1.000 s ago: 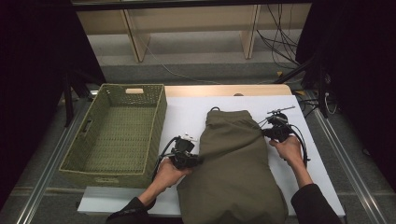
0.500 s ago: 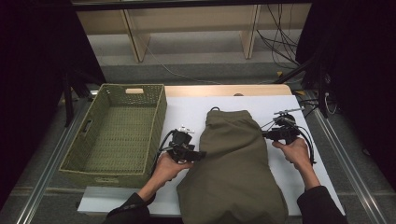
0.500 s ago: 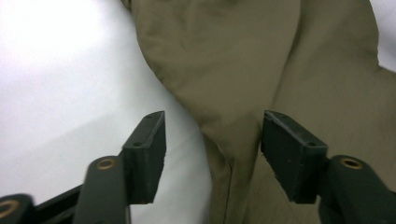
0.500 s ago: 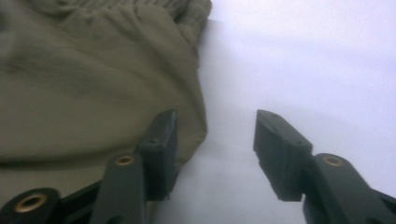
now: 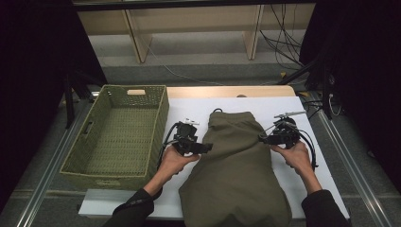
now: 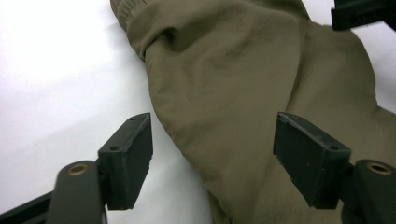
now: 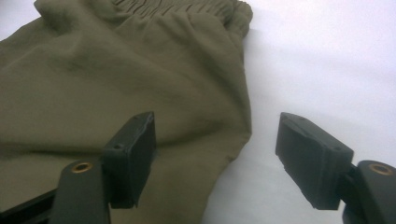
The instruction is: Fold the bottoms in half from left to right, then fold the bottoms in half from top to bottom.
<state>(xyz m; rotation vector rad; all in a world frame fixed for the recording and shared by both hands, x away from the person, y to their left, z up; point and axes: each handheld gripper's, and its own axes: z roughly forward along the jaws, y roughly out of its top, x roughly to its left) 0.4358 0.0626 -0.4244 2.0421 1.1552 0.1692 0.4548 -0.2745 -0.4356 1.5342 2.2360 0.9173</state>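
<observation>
olive trousers; basket visible from above

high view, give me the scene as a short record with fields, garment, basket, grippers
garment: olive trousers lying flat on the white table, elastic waistband at the far end
basket: green woven basket left of the trousers, nothing in it
left gripper: at the trousers' left edge, jaws have just been opening, now apart over the cloth edge, not pressing it
right gripper: at the trousers' right edge, jaws have just been opening, now apart, no cloth gripped
hands: one on each gripper, sleeves dark
</observation>
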